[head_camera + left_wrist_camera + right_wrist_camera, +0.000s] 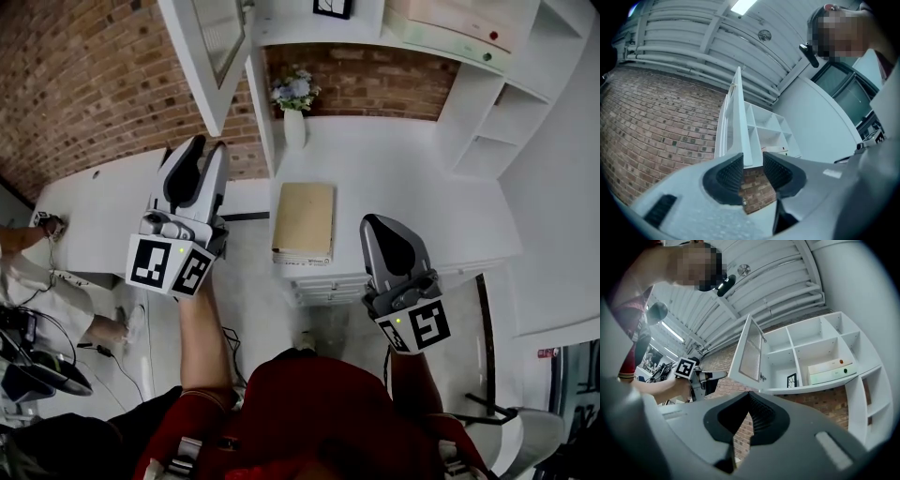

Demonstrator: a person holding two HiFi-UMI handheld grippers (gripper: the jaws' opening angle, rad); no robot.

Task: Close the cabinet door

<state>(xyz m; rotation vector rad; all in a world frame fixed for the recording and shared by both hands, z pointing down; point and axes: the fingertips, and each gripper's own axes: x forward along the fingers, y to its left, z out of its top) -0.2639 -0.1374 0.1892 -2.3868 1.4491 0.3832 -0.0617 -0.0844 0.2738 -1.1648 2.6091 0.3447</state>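
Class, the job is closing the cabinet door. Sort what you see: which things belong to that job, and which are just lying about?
Belong to the job: cabinet door, standing open; cabinet; left gripper, jaws open, near the door.
Just lying about: vase of flowers; tan book; framed picture; boxes on the shelf.

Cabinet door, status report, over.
Left gripper open, right gripper shut, empty. Cabinet door wide open, edge just ahead of left jaws. Swing path looks clear.

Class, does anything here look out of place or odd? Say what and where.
Only the cabinet door stands out: it hangs swung wide open at the left end of the white wall shelves. Nothing looks spilled or damaged.
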